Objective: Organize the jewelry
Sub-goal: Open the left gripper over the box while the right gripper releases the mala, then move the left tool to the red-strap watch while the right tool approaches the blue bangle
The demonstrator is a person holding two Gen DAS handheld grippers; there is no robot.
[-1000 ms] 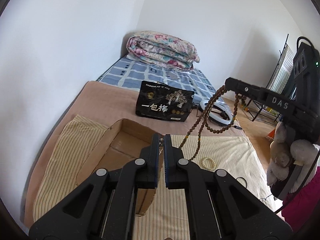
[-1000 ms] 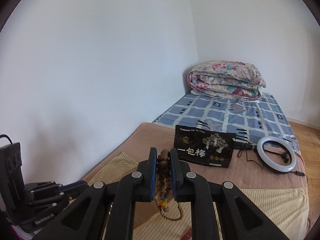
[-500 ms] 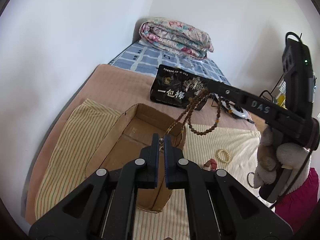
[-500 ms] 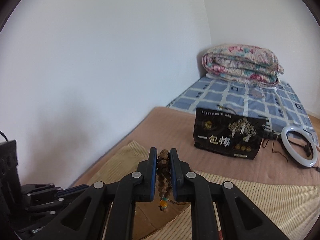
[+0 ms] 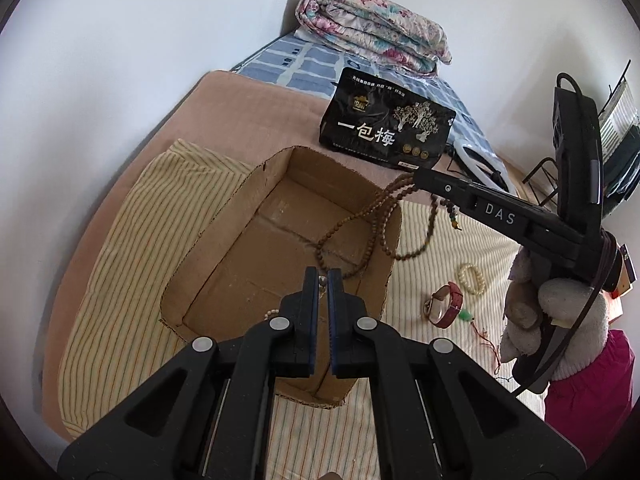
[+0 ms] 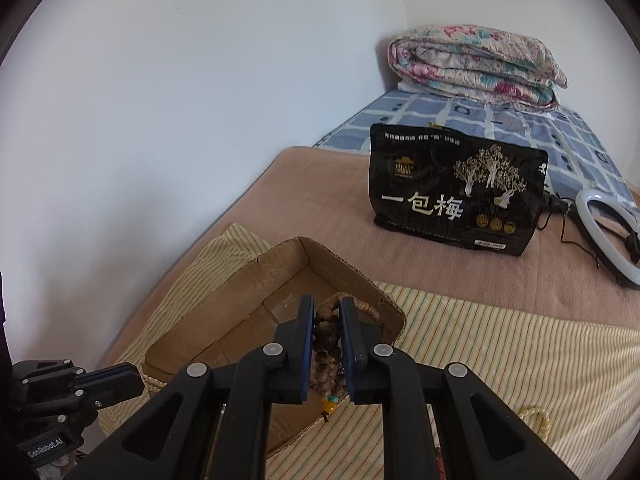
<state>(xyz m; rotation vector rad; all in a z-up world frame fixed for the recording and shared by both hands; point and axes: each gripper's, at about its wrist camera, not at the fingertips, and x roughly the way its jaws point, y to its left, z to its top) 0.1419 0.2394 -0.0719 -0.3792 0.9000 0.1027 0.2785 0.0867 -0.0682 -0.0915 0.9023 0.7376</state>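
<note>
An open cardboard box (image 5: 224,264) sits on a yellow striped cloth (image 5: 120,272) on the bed. My right gripper (image 6: 326,304) holds a long brown wooden-bead necklace (image 6: 326,344). Its jaws are opening with the beads still between the pads. In the left wrist view the right gripper (image 5: 418,178) hovers over the box's far right corner. The necklace (image 5: 360,220) droops from it into the box and over the right wall. My left gripper (image 5: 322,276) is above the box, shut on a thin pale bead string (image 5: 272,313) that dangles below it.
On the cloth right of the box lie a pearl bracelet (image 5: 472,278), a red-strap watch (image 5: 446,306) and a green pendant on a red cord (image 5: 464,314). Behind stand a black snack bag (image 5: 384,132), a ring light (image 6: 600,232) and a folded quilt (image 5: 372,28).
Both grippers have sunk toward the box and tipped downward. The brown necklace, which hung in the air beside the box, now trails into it.
</note>
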